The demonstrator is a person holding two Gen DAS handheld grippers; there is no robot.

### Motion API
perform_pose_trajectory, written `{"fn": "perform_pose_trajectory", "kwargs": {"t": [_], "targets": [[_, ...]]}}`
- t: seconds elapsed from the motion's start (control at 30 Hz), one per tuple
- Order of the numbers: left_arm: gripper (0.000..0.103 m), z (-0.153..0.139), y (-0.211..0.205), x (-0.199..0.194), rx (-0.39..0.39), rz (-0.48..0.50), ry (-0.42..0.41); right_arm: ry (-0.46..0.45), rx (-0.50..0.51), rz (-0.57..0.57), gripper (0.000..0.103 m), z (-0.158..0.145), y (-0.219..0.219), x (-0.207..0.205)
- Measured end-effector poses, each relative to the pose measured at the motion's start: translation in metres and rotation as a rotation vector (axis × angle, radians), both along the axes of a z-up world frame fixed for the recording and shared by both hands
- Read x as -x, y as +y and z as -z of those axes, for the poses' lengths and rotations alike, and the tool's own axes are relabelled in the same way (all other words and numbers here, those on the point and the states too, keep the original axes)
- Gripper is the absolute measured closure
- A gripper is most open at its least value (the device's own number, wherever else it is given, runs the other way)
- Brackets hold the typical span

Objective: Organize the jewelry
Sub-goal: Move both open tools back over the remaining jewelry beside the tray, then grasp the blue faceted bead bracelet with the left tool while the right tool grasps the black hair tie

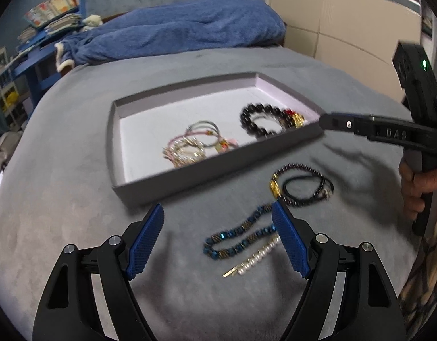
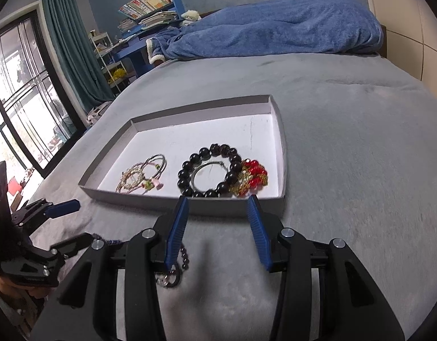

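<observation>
Grey bedspread [image 1: 62, 199] carries the work; blue blanket at its far edge. Shallow box [image 1: 117, 153] holds the sorted pieces: pink-and-wire bangles [image 1: 190, 145] toward its near-left corner, black bead bracelet [image 1: 261, 122] and red-gold piece [image 2: 251, 177] toward the near-right. Left outside, before the box's near wall: dark beaded chain [image 1: 303, 184], blue bead strand [image 1: 238, 236], pearl hair clip [image 1: 255, 258]. Left gripper [image 1: 218, 238] jaws wide, empty, over the blue strand. Right gripper [image 2: 218, 233] jaws apart, holding nothing. Judged roughly half done.
</observation>
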State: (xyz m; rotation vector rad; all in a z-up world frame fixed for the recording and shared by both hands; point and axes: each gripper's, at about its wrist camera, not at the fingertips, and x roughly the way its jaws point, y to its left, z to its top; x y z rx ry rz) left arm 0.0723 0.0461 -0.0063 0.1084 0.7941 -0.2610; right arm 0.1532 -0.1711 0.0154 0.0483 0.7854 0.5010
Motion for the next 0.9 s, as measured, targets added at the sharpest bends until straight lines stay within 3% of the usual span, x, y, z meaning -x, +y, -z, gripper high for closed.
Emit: {"fn": "perform_pose_trajectory", "kwargs": {"t": [0.3, 0.37, 0.4, 0.47, 0.63, 0.9], "targets": [[0.049, 0.02, -0.004, -0.004, 0.002, 0.04, 0.082, 0.041, 0.034, -0.113, 0.06, 0.012, 0.016, 0.014], [0.064, 0.021, -0.004, -0.004, 0.003, 0.042, 0.087, 0.055, 0.039, -0.132, 0.06, 0.015, 0.02, 0.016], [0.066, 0.021, -0.004, -0.004, 0.001, 0.041, 0.086, 0.061, 0.043, -0.144, 0.06, 0.017, 0.022, 0.018], [0.097, 0.019, -0.003, -0.004, -0.011, 0.031, 0.068, 0.073, 0.05, -0.164, 0.061, 0.02, 0.026, 0.02], [0.097, 0.016, 0.008, -0.006, -0.021, -0.041, 0.043, 0.094, 0.09, -0.195, 0.063, 0.025, 0.033, 0.03], [0.097, 0.013, 0.019, -0.008, -0.007, -0.082, 0.035, 0.107, 0.142, -0.196, 0.087, 0.03, 0.032, 0.036]]}}
